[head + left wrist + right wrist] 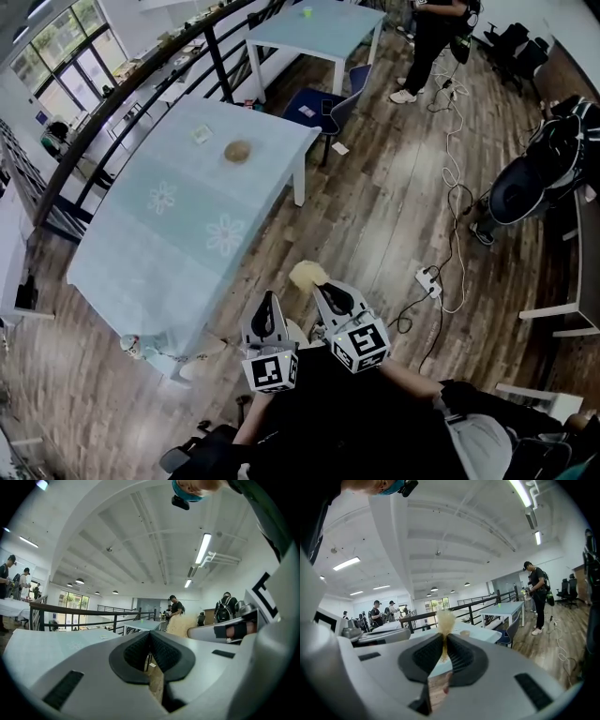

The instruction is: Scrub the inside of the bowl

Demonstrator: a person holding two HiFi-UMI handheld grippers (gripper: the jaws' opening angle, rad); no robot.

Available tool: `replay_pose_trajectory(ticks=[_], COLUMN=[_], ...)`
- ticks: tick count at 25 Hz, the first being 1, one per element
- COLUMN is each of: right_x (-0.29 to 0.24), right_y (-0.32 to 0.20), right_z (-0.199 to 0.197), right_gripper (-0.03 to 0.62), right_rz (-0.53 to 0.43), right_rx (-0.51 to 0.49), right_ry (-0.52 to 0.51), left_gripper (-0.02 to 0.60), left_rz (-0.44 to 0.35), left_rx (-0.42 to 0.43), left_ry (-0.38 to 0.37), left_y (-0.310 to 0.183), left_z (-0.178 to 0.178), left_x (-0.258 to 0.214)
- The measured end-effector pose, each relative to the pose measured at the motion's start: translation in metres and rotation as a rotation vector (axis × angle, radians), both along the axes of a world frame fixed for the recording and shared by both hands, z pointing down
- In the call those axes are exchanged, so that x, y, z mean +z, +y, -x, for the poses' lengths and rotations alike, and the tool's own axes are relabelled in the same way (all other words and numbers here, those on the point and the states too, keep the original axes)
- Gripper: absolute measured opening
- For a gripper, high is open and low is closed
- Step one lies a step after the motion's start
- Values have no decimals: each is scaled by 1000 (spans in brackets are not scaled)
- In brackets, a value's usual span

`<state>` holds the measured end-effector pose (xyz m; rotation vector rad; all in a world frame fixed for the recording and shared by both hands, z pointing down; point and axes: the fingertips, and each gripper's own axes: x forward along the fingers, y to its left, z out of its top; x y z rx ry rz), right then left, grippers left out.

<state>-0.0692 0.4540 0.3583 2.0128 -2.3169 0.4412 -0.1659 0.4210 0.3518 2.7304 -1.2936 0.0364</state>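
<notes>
From my remote seat, the wooden floor (375, 216) is the biggest thing in the head view, spreading ahead of both grippers and off to their right. The long table (169, 262), under a pale blue cloth with flower prints, lies ahead and to the left of the left gripper (268, 302). A second, smaller table (314, 28) stands far ahead of the tips, with a blue chair (323, 103) between it and the long one. A person (431, 37) stands far ahead, to the right of the right gripper (319, 287).

Both grippers are held close together, side by side, tips pointing forward. They are off the table, near its nearer end. In its own view the left gripper (150, 637) has its ribbed pads pressed together at the tips, with nothing between them (only floor shows through the gap lower down). The right gripper (444, 641) pinches a pale yellow, fluffy scrubber (445, 620), whose tuft sticks out past the tips. The scrubber (307, 274) shows the same way from above.

The bowl (237, 151), small and tan, sits on the long table well ahead of both grippers, apart from the scrubber. A white power strip (428, 278) lies on the floor to the right of the right gripper. A small white card (201, 134) lies near the bowl, on its left.
</notes>
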Motion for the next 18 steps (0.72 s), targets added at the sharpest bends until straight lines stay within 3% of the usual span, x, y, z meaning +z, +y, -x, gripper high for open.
replay_pose_trajectory(ticks=[6,18], right_x=[5,-7], right_y=[-24,-112], right_z=[15,-22], right_gripper=[38,38], right_rz=[4,-6], right_rx=[-52,53], right_ry=[12,14], left_gripper=[14,14], left_rz=[39,9], left_rx=[-60,26], left_ry=[0,13], left_y=[-21,-131], left_z=[13,-27], left_x=[12,-1])
